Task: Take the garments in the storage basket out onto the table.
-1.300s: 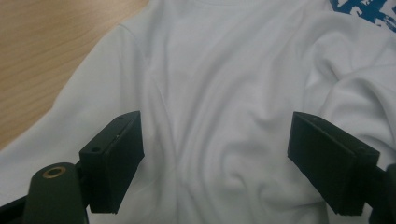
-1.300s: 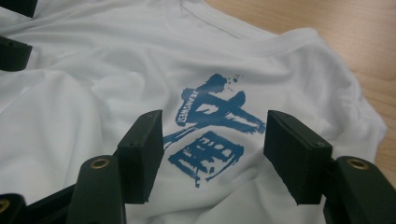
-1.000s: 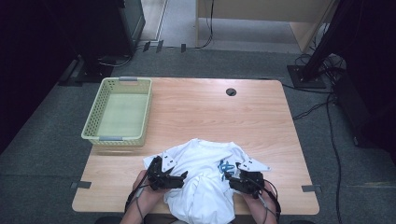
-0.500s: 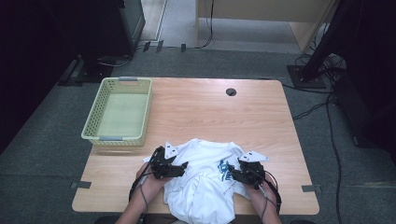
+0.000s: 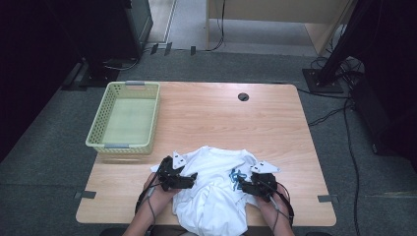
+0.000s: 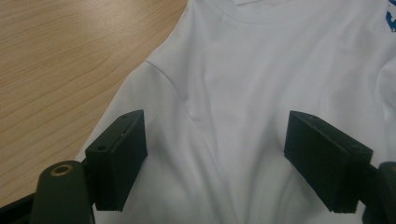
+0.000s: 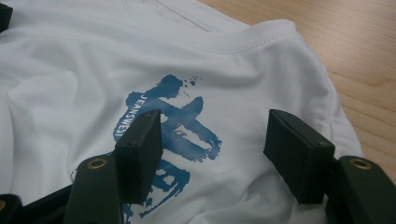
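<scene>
Probably a lab or office, grey carpet floor (image 5: 49,147), wooden desk (image 5: 236,118) with cable port (image 5: 243,97), trailing cables (image 5: 351,132), dark equipment stands (image 5: 322,81)

— How many shirts lie under the claws?
— One white T-shirt (image 5: 216,191), beneath two grippers.
— Baskets?
— One green basket (image 5: 125,118), well ahead of the left claw (image 5: 189,178).

Under my black right claw (image 7: 212,156), the white cotton T-shirt (image 7: 261,74) carries a blue brush-stroke print (image 7: 187,121); beyond it, light wood-grain table (image 7: 355,42).
</scene>
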Demonstrator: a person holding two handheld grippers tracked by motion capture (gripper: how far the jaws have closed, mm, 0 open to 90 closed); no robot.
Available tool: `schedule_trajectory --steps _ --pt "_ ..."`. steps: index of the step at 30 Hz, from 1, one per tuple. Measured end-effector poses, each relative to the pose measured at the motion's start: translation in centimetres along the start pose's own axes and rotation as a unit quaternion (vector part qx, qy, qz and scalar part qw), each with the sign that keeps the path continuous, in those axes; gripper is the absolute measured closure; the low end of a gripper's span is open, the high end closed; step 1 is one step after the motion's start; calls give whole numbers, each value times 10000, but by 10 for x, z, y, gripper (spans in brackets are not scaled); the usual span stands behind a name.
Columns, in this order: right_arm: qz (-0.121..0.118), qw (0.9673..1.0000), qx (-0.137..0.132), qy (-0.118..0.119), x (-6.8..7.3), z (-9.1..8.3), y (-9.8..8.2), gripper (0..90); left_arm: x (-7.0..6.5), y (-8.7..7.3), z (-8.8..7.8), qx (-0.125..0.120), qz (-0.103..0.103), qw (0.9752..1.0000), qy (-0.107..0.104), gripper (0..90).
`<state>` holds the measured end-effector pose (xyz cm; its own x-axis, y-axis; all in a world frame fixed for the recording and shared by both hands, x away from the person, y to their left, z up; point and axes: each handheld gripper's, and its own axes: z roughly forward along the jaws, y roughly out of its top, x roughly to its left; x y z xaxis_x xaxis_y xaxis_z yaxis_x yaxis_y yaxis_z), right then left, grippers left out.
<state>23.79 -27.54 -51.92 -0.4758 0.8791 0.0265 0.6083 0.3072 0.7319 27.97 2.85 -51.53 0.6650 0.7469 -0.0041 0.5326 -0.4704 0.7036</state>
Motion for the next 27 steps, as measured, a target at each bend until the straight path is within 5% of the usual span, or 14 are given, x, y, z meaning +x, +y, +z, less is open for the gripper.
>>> schedule_trajectory --steps 9,15,27 --pt "-63 9999 -58 73 3 0 -3 276 -3 -7 -4 -124 -71 9999 69 212" --pt "-86 9999 -11 103 6 -3 -6 259 -10 -10 -10 2 -308 9991 296 212" --pt "-135 9998 -2 160 15 -17 -19 250 -26 -23 -25 113 -337 9988 336 212"
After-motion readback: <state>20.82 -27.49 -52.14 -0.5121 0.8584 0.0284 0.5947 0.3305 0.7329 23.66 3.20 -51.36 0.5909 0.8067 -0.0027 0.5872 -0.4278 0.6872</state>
